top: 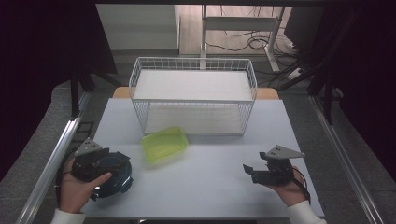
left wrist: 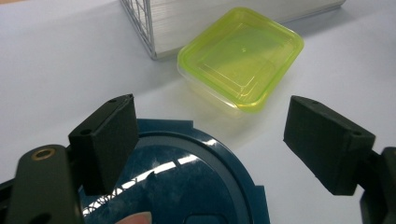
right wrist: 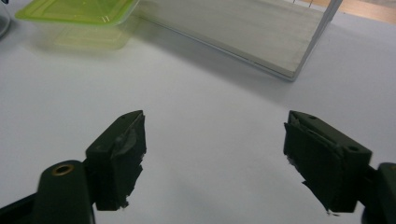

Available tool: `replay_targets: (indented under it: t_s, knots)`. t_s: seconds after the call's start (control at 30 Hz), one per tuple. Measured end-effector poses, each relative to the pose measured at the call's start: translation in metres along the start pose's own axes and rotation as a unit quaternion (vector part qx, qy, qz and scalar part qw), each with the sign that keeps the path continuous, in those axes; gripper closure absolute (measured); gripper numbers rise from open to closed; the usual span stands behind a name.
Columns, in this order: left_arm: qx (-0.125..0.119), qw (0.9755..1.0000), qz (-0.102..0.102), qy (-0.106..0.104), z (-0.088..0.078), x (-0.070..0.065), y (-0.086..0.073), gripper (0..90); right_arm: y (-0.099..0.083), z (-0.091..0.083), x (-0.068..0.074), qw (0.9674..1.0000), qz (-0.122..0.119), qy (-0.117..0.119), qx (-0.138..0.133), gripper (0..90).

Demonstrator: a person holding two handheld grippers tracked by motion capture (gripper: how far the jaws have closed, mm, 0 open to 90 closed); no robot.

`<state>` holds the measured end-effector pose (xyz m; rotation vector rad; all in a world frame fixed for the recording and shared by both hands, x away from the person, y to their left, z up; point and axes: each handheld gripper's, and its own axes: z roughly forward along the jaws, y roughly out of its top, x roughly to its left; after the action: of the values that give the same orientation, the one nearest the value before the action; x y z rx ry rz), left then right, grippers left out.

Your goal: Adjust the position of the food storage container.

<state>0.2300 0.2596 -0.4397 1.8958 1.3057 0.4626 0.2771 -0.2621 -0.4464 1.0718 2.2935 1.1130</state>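
Observation:
A yellow-green lidded plastic box [top: 166, 143] lies on the white table [top: 210, 186], just in front of the wire rack [top: 194, 95]. At the near left sits a dark blue round container [top: 114, 175] with a glossy lid. My left gripper [top: 112, 161] hovers over it, held in a hand. In the left gripper view the left gripper [left wrist: 210, 112] is open, the blue lid [left wrist: 187, 186] below its jaws and the green box [left wrist: 240, 53] ahead. My right gripper [top: 249, 172] is open at the near right, above bare table. The right gripper [right wrist: 215, 121] has nothing between its pads.
The white wire rack has two shelves; its lower board [right wrist: 243, 28] reaches the table surface beyond the right gripper. Metal rails [top: 56, 154] run along both table sides. Desk legs and cables [top: 252, 42] lie on the floor behind.

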Motion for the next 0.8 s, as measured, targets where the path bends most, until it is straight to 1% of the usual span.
replay_targets:
  t_s: [0.1,0.23,0.3,0.4,0.53,0.67,0.8]
  knots:
    - [-0.002,1.0000,0.005,-0.001,0.001,-0.004,0.002,18.3,-0.002,-0.003,-0.003,1.0000,0.010,0.002,0.000,23.9]
    - [-0.006,1.0000,0.005,-0.004,0.001,-0.006,0.004,18.5,-0.002,-0.007,-0.010,0.9994,0.034,0.006,-0.005,25.4]
    - [-0.004,0.9999,0.010,-0.007,0.002,-0.008,0.003,18.6,-0.001,-0.007,-0.011,0.9992,0.039,0.007,-0.006,25.8]
    - [-0.002,0.9998,0.014,-0.010,0.001,-0.008,-0.001,18.6,0.001,-0.005,-0.010,0.9992,0.039,0.008,-0.001,26.2]
    - [-0.004,0.9999,0.008,-0.009,-0.003,-0.005,-0.004,18.5,0.003,-0.003,-0.008,0.9989,0.046,0.009,0.002,26.3]
    - [-0.010,0.9999,0.002,-0.004,-0.009,-0.003,-0.006,18.8,0.004,0.001,-0.008,0.9991,0.041,0.009,0.010,26.4]
    - [-0.007,1.0000,-0.005,0.002,-0.011,-0.001,-0.008,19.6,0.005,0.005,-0.009,0.9988,0.044,0.017,0.013,26.9]
